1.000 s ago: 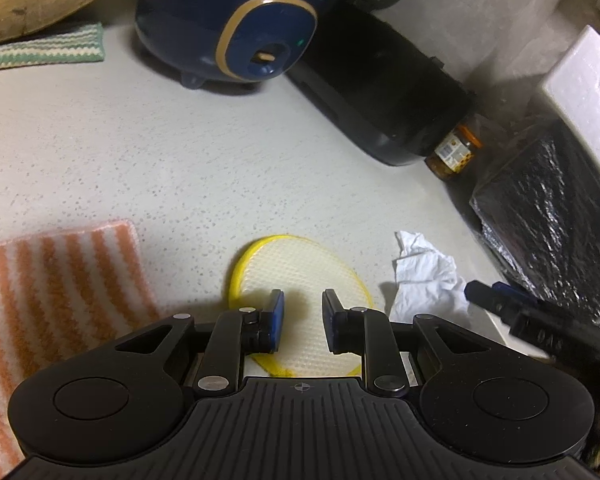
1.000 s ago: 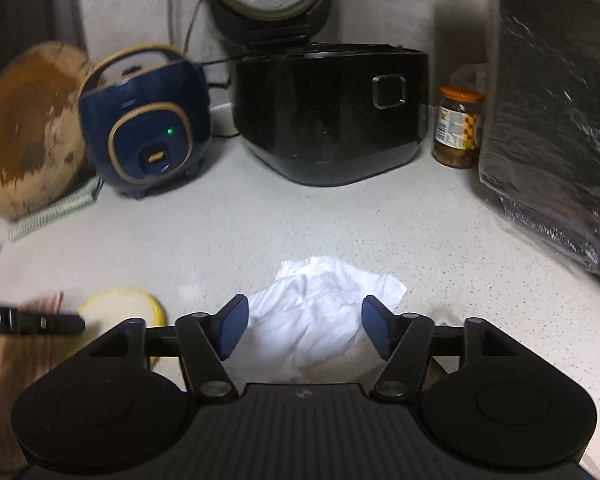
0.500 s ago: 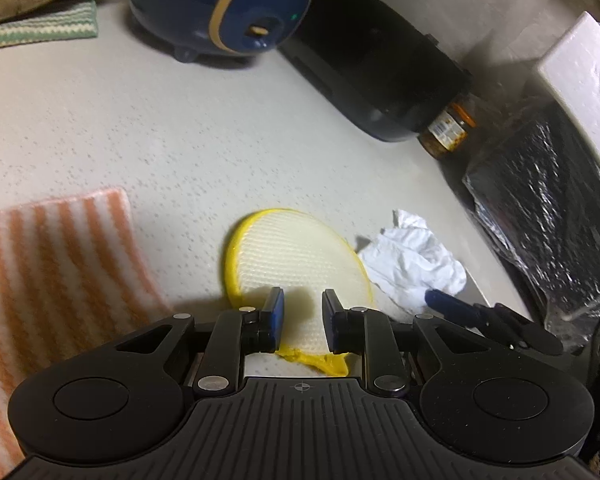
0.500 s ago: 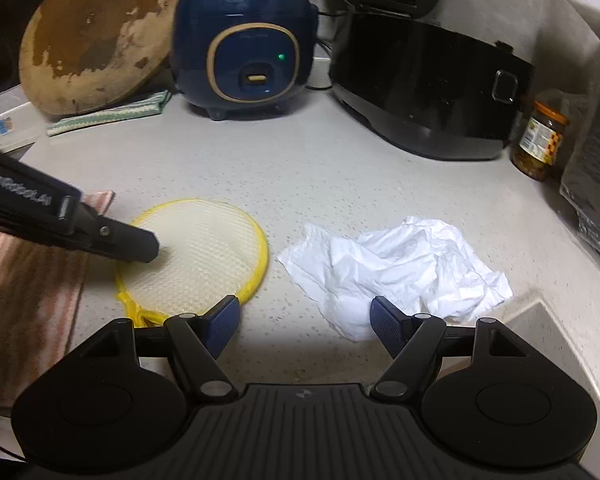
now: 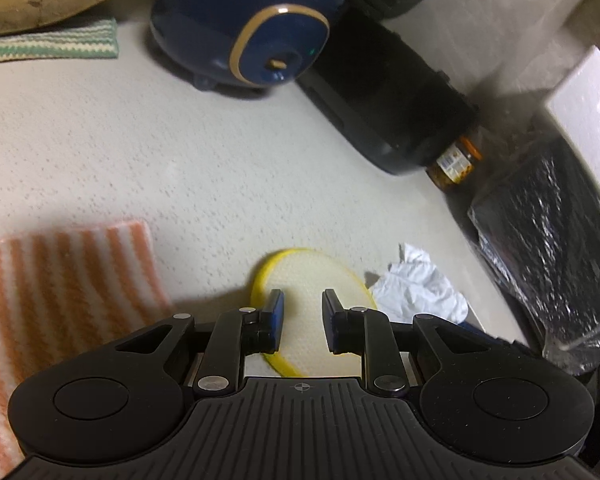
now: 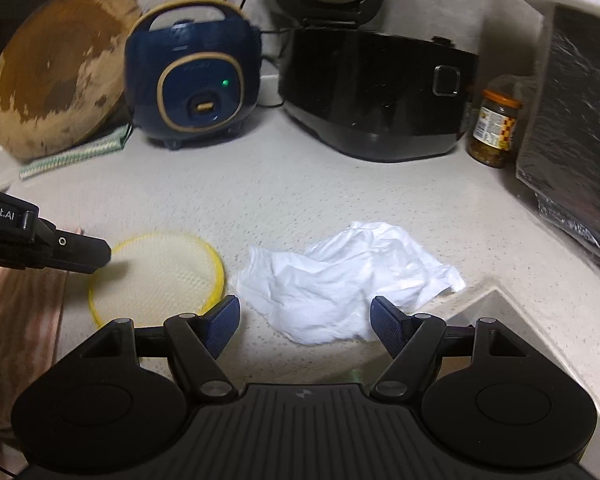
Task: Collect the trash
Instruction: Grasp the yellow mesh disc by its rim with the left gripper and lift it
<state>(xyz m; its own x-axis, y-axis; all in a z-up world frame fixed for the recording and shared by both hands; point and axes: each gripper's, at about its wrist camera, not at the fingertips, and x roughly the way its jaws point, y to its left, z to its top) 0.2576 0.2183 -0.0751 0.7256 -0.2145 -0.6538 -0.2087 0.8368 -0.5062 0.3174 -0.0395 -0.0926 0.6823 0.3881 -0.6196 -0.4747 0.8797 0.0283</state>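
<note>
So the crumpled white tissue (image 6: 348, 280) is lying on the speckled counter (image 6: 300, 184), right in front of my right gripper (image 6: 304, 320). Jaws on that one are spread wide with the tissue's near edge sitting between the tips, but the pads aren't touching it. Just left of the tissue is a round yellow-rimmed mesh disc (image 6: 160, 276), flat on the counter, with a small gap between the two.

My left gripper (image 5: 302, 316) is over that disc, jaws partly apart with nothing pinched; I can see the disc through the gap, and can't tell if the tips touch it. From the right camera its dark finger sits over the disc's left edge.

Left of the disc there's an orange striped cloth (image 5: 60, 280). Further back: a navy rice cooker (image 6: 192, 76), a black cooker (image 6: 376, 92), a jar (image 6: 494, 128), and a round wooden board (image 6: 56, 72) leaning in the corner.
</note>
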